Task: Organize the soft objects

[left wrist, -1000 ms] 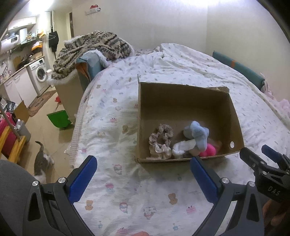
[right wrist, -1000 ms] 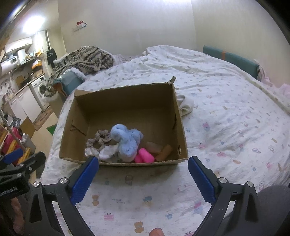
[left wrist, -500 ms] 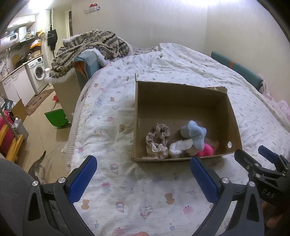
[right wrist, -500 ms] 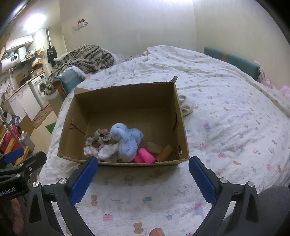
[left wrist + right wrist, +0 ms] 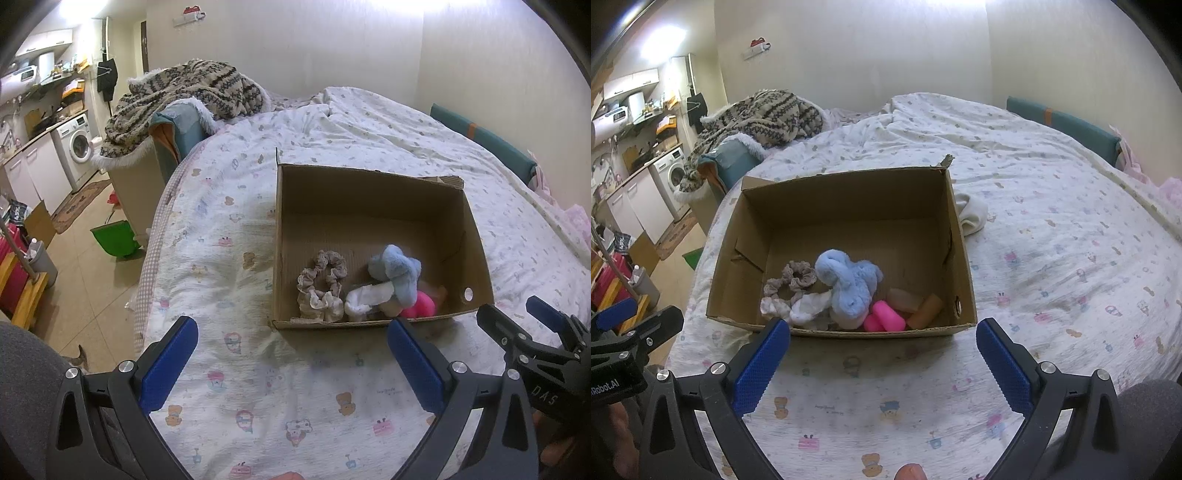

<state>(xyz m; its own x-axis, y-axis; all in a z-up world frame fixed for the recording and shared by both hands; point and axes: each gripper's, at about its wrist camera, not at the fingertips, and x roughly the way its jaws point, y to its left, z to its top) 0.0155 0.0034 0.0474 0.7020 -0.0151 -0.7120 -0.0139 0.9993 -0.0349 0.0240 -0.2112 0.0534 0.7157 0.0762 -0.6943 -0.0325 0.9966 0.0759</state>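
An open cardboard box [image 5: 369, 184] [image 5: 846, 192] sits on the bed. Inside lie beige scrunchies [image 5: 325, 273] [image 5: 792, 278], a white sock [image 5: 367, 297] [image 5: 809, 306], a fluffy blue item [image 5: 397, 271] [image 5: 849, 282], a pink item [image 5: 417, 308] [image 5: 884, 319] and peach and orange pieces [image 5: 925, 306]. A white cloth [image 5: 971, 216] lies on the bed right of the box. My left gripper [image 5: 291, 365] is open and empty, before the box. My right gripper [image 5: 882, 363] is open and empty, just before the box's near wall.
The bed [image 5: 221, 229] has a patterned white sheet. A knitted blanket [image 5: 184, 92] is piled at its far left corner. The bed's left edge drops to a floor with a green bin [image 5: 112, 238] and a washing machine [image 5: 75, 146]. A teal cushion [image 5: 1063, 123] lies at far right.
Both grippers have drawn slightly back and shifted; the box sits a little farther right in the left wrist view. The cat on the floor has moved almost out of sight. Jaws stay open.
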